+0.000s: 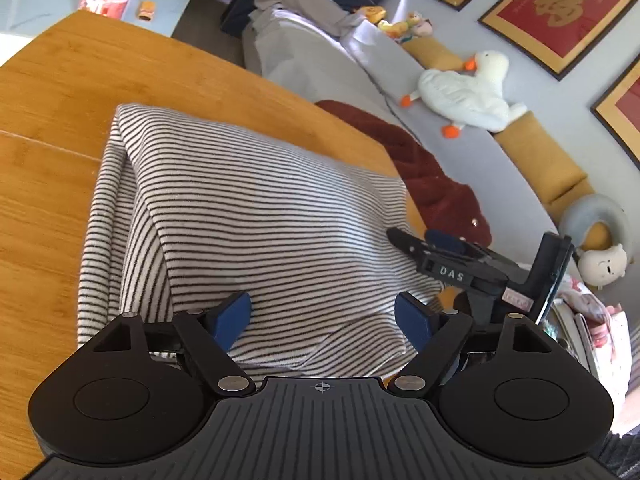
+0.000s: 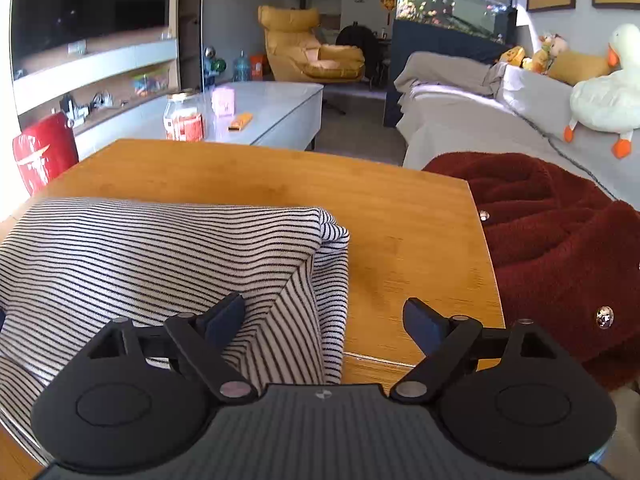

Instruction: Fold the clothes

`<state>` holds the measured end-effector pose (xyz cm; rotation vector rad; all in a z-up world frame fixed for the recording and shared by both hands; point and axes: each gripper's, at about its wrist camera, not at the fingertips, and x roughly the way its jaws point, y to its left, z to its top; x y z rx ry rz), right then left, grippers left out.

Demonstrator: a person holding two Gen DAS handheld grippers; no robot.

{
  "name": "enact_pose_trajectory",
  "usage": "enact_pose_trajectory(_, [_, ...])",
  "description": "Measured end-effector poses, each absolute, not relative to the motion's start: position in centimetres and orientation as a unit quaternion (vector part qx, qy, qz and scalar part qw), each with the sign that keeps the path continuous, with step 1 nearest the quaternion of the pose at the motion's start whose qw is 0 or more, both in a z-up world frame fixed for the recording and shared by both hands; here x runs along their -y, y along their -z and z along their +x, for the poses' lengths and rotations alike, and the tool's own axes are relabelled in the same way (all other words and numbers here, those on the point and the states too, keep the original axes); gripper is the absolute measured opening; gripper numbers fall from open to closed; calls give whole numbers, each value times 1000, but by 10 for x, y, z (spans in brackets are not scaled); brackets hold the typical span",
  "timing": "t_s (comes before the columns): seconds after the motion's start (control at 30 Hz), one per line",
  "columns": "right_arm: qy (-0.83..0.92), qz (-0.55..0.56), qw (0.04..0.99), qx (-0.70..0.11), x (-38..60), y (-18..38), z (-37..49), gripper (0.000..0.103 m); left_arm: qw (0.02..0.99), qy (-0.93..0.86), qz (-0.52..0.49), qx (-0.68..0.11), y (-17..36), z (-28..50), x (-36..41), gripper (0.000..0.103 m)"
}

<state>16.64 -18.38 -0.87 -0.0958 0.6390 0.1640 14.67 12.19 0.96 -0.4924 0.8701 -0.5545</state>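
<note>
My left tongs (image 1: pixel 322 316) hang wide open over the near edge of the folded striped shirt (image 1: pixel 256 216), pads clear of the cloth, holding nothing. The shirt lies on the wooden table (image 1: pixel 52 184), which reaches toward ten o'clock. My right tongs (image 2: pixel 324 320) gape empty at the shirt's right edge. A dark red garment (image 2: pixel 560 248) sits at three o'clock, off the table.
</note>
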Motion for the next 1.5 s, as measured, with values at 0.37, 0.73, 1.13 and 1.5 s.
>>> enact_pose_trajectory(0.37, [-160,-86,928,-326,152,1,113,97,898,181,-156,-370,-19,218,-121,91])
enact_pose_trajectory(0.73, [-126,-97,952,-259,165,-29,131,103,891,240,-139,-359,-49,159,-95,95])
enact_pose_trajectory(1.13, [-84,-119,947,-286,173,4,129,103,857,274,-156,-409,-9,186,-85,93])
enact_pose_trajectory(1.5, [-150,-137,934,-294,142,-7,86,103,891,239,-70,-379,-12,203,-67,93])
